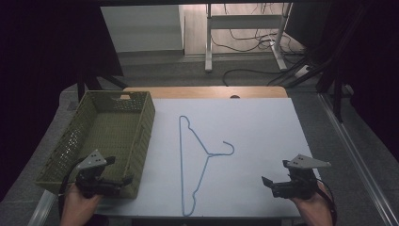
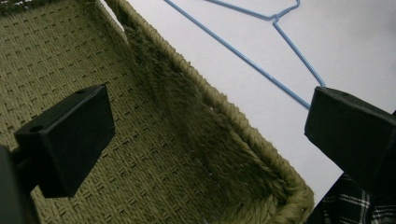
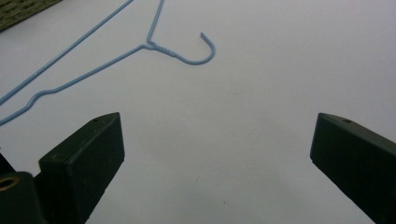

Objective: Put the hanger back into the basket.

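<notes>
You are holding the left gripper [image 1: 123,181] over the woven basket's [image 1: 147,123] near corner and the right gripper [image 1: 269,184] at the surface's [image 1: 263,127] near right corner (jaws open, empty); the blue hanger [image 1: 194,160] is lying mid-surface.

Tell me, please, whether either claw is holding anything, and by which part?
Nothing is held. The left claw is open over the basket corner, the right claw open over bare table; the hanger lies untouched.
</notes>
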The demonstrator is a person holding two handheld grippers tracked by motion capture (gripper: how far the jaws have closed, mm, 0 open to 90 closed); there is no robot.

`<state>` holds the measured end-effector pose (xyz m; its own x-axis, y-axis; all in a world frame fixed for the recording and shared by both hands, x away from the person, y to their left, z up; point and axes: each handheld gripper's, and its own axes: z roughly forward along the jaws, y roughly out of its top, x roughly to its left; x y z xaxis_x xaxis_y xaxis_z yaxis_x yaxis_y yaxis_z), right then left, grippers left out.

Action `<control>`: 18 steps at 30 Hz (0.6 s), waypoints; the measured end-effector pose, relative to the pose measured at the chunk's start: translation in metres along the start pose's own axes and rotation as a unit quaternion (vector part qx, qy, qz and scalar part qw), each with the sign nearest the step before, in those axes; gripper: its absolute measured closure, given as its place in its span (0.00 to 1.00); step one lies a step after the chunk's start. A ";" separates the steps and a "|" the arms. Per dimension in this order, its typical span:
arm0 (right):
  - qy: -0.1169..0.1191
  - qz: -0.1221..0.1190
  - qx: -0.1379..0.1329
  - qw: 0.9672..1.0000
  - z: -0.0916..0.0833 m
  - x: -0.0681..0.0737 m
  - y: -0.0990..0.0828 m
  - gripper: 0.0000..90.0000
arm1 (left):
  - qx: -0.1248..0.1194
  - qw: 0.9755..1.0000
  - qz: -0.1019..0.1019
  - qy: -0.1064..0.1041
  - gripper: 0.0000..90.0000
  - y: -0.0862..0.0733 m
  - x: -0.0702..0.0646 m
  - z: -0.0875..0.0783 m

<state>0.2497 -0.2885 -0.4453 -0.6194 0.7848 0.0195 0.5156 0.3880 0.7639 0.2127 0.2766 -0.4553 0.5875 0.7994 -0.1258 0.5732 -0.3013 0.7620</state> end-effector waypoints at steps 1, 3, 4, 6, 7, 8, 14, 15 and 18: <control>-0.002 0.000 0.001 1.000 0.000 0.000 0.000 0.03 | -0.002 1.000 0.002 0.001 0.02 -0.001 0.000 0.000; -0.003 0.000 0.003 1.000 0.001 -0.001 0.000 0.03 | -0.004 1.000 0.003 0.002 0.02 -0.002 0.001 0.000; -0.004 0.000 0.000 1.000 0.001 -0.001 0.000 0.02 | -0.006 1.000 0.003 0.001 0.01 -0.002 0.002 0.000; -0.006 0.001 0.001 1.000 0.002 -0.001 0.000 0.02 | -0.008 1.000 0.003 0.002 0.01 -0.003 0.002 0.000; -0.006 0.002 0.001 1.000 0.002 -0.001 0.000 0.02 | -0.008 1.000 0.004 0.002 0.01 -0.003 0.002 0.001; -0.007 0.003 0.001 1.000 0.003 -0.001 -0.001 0.02 | -0.007 1.000 0.007 0.002 0.01 -0.003 0.002 0.001; -0.007 0.006 0.005 1.000 0.004 -0.002 -0.002 0.02 | -0.003 1.000 0.009 0.004 0.02 -0.002 0.001 0.003; -0.007 0.007 0.004 1.000 0.005 -0.001 -0.002 0.02 | -0.004 1.000 0.008 0.003 0.02 -0.002 0.001 0.003; -0.008 0.006 0.007 1.000 0.005 -0.001 -0.001 0.01 | -0.004 1.000 -0.001 0.001 0.02 -0.001 0.002 0.003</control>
<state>0.2526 -0.2873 -0.4497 -0.6031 0.7975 0.0186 0.5312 0.3842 0.7551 0.2143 0.2769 -0.4580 0.5854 0.8008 -0.1269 0.5705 -0.2956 0.7663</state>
